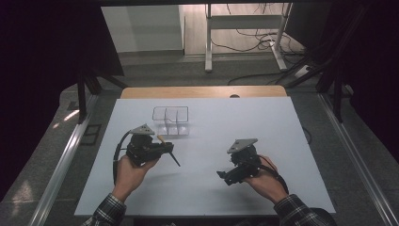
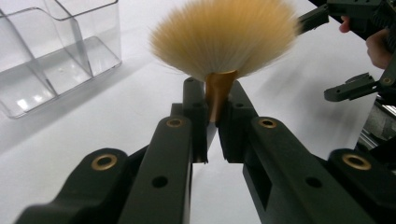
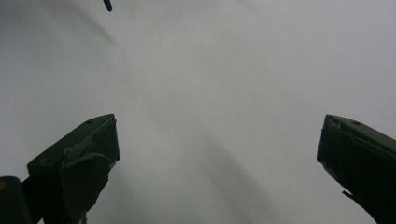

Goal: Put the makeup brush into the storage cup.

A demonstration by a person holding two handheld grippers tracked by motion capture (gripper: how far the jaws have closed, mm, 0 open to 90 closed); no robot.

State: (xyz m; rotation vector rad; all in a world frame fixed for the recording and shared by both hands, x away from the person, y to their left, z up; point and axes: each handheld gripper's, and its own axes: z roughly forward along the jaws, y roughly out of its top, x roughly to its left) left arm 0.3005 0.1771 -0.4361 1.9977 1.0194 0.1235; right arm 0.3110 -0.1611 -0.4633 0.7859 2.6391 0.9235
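Makeup brush [image 2: 219,42] clamped at gold ferrule in left gripper [image 2: 212,116], held above white table [image 1: 263,136], bristles out, handle trailing. Carry step in hand. Next: tilt, drop handle-first into clear organizer [image 1: 171,120], compartments empty. Right gripper [image 3: 217,154] jaws wide apart, holding nothing.

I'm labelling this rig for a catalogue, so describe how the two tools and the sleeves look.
Both the left tool and the right tool are black, each topped by a grey three-cornered plate and trailing a black cable. The left tool's jaws carry brass-coloured rivets. The sleeves are dark plaid with light lines.
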